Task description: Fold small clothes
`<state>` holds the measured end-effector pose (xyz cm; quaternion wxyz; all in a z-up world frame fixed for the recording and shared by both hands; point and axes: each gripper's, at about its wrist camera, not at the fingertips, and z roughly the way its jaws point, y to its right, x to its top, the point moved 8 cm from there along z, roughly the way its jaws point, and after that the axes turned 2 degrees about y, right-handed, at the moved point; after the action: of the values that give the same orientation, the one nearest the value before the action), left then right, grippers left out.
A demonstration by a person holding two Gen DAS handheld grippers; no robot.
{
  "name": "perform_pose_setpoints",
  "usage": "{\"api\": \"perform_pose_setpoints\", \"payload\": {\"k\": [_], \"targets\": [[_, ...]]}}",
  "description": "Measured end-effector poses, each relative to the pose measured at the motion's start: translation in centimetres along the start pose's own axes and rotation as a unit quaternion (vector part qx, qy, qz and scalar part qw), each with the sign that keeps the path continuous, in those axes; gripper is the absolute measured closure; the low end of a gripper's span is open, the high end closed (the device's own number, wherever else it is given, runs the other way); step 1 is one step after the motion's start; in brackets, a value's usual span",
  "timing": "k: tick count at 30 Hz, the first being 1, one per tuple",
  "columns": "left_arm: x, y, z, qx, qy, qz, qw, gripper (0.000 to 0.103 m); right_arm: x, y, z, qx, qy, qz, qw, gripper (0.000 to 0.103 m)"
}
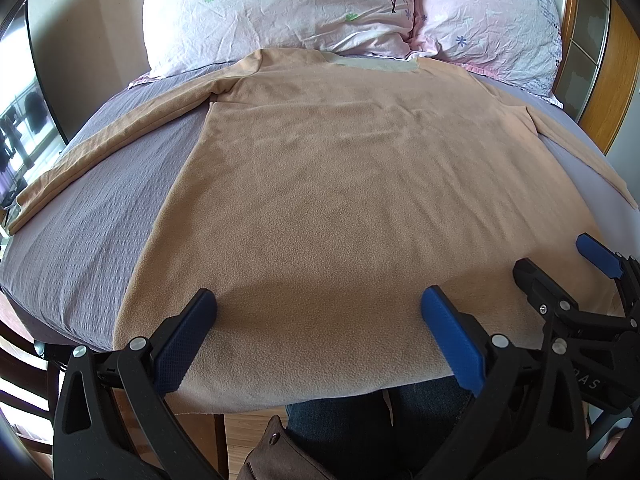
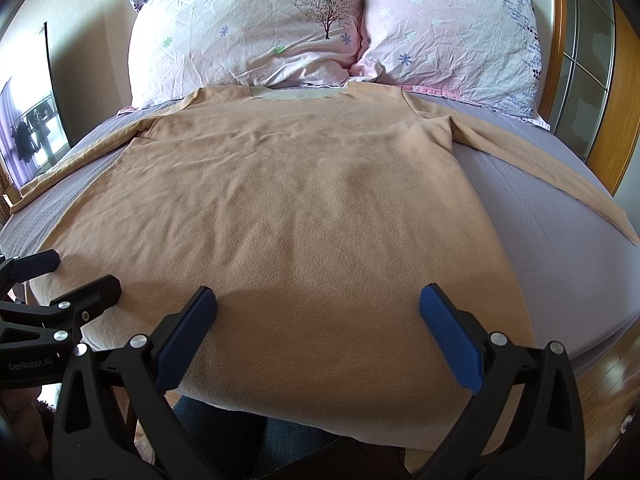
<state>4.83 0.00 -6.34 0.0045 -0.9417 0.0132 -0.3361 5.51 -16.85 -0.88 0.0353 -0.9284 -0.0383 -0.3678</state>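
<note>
A tan long-sleeved fleece top lies flat on the bed, collar toward the pillows, both sleeves spread out to the sides; it also shows in the right wrist view. Its hem hangs over the near edge of the bed. My left gripper is open and empty, just above the hem on the left half. My right gripper is open and empty above the hem on the right half. Each gripper shows at the edge of the other's view: the right one and the left one.
The bed has a lilac-grey cover. Two floral pink pillows lean against the head end. A wooden headboard frame stands at the right. The person's jeans-clad legs are under the near edge.
</note>
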Motion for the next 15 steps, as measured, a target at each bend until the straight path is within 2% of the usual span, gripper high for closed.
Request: {"api": "perform_pose_setpoints", "payload": {"k": [10,13,15], "targets": [[0.0,0.0,0.0,0.001,0.0,0.002,1.0,0.001,0.1,0.0,-0.1,0.002,0.01,-0.003,1.0,0.002],[-0.2,0.0,-0.3,0.001,0.0,0.005,1.0,0.001,0.6,0.8,-0.2,0.034,0.038,-0.01,0.999,0.002],[-0.1,0.1,-0.2,-0.003,0.006,0.009,0.9999,0.001,1.7,4.0,-0.8,0.053,0.04,0.037,0.997,0.002]]}}
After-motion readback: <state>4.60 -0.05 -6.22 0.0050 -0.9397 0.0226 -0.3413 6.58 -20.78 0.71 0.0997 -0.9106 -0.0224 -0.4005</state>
